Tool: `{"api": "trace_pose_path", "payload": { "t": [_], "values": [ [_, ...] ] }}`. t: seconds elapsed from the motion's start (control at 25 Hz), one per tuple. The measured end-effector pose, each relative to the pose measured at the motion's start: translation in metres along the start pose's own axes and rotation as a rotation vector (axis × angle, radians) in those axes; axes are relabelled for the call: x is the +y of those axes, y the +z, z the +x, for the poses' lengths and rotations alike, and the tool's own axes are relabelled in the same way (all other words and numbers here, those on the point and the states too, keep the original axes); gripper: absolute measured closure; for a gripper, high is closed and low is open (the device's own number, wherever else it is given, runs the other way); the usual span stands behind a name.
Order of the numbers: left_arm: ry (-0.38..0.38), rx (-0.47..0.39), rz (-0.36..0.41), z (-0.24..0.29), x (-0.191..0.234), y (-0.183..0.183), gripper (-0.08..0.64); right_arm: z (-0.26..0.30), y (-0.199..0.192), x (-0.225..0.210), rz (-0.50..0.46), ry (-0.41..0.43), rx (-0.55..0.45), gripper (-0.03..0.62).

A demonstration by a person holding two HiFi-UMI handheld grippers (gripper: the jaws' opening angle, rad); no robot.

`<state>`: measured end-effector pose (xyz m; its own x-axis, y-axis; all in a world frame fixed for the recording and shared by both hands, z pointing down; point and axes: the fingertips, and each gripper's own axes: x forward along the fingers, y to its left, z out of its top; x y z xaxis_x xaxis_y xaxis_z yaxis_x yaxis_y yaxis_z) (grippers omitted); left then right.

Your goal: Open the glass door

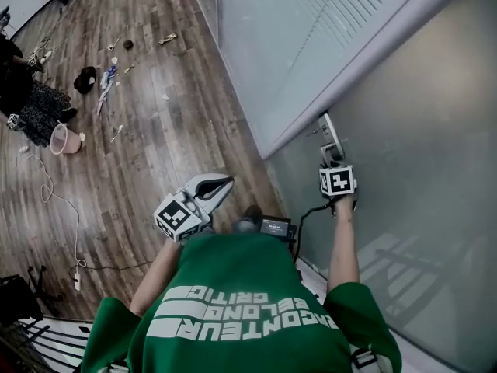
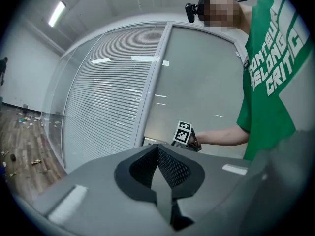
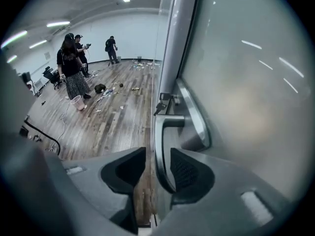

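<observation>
The frosted glass door (image 1: pixel 419 130) stands at the right, with a silver lever handle (image 3: pixel 158 146) on a long metal plate (image 3: pixel 196 119). My right gripper (image 3: pixel 153 162) is open and points down over the lever, which hangs between the jaws close to the right pad, with a gap on the left side. In the head view that gripper (image 1: pixel 335 163) sits just below the handle (image 1: pixel 329 137). My left gripper (image 1: pixel 220 183) hangs shut and empty over the floor, away from the door. The left gripper view shows its jaws (image 2: pixel 160 167) meeting, and the right gripper's marker cube (image 2: pixel 183 132) beyond.
A glass wall with white blinds (image 1: pixel 311 29) adjoins the door. The wooden floor (image 1: pixel 155 130) holds scattered litter, a pink bucket (image 1: pixel 65 139), cables (image 1: pixel 70 216) and a small black device (image 1: pixel 276 225) at the person's feet. Several people (image 3: pixel 74 65) stand far back.
</observation>
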<state>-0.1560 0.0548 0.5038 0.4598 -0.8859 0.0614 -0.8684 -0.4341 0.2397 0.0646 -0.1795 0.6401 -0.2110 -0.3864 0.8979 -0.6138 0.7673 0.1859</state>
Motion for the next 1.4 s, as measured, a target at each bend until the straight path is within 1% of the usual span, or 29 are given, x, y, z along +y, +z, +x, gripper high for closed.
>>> {"api": "trace_pose_path", "payload": {
  "t": [0.08, 0.16, 0.32, 0.4, 0.48, 0.56, 0.64, 0.72, 0.84, 1.08, 1.24, 1.4],
  "values": [
    [0.018, 0.006, -0.002, -0.002, 0.003, -0.001, 0.545, 0.012, -0.003, 0.004, -0.019, 0.019, 0.065, 0.443],
    [0.029, 0.010, -0.013, -0.009, 0.001, -0.002, 0.545, 0.013, -0.011, 0.009, -0.033, 0.041, 0.126, 0.443],
    [0.105, -0.003, -0.019, -0.020, 0.007, -0.004, 0.545, 0.037, -0.006, 0.019, -0.108, 0.165, 0.231, 0.448],
    [0.126, -0.004, -0.022, -0.022, 0.009, -0.008, 0.545, 0.052, -0.006, 0.021, -0.114, 0.217, 0.264, 0.448],
    [0.137, 0.002, -0.030, -0.028, 0.010, -0.013, 0.545, 0.069, -0.018, 0.021, -0.112, 0.243, 0.316, 0.450],
    [0.154, 0.007, -0.036, -0.038, 0.012, -0.014, 0.545, 0.078, -0.028, 0.021, -0.130, 0.252, 0.367, 0.502],
    [0.170, -0.003, -0.042, -0.045, 0.017, -0.012, 0.545, 0.076, -0.028, 0.020, -0.137, 0.271, 0.383, 0.563],
    [0.186, -0.016, -0.049, -0.048, 0.021, -0.014, 0.545, 0.077, -0.027, 0.018, -0.133, 0.306, 0.383, 0.577],
    [0.202, -0.026, -0.051, -0.056, 0.026, -0.015, 0.545, 0.080, -0.023, 0.020, -0.137, 0.325, 0.365, 0.594],
    [0.201, -0.034, -0.067, -0.067, 0.031, -0.014, 0.545, 0.076, -0.024, 0.023, -0.125, 0.365, 0.344, 0.597],
    [0.196, -0.012, -0.090, -0.071, 0.040, -0.019, 0.545, 0.088, -0.014, 0.032, -0.134, 0.363, 0.280, 0.597],
    [0.169, -0.003, -0.068, -0.065, 0.043, -0.026, 0.545, 0.095, -0.008, 0.034, -0.127, 0.346, 0.159, 0.598]
  ]
}}
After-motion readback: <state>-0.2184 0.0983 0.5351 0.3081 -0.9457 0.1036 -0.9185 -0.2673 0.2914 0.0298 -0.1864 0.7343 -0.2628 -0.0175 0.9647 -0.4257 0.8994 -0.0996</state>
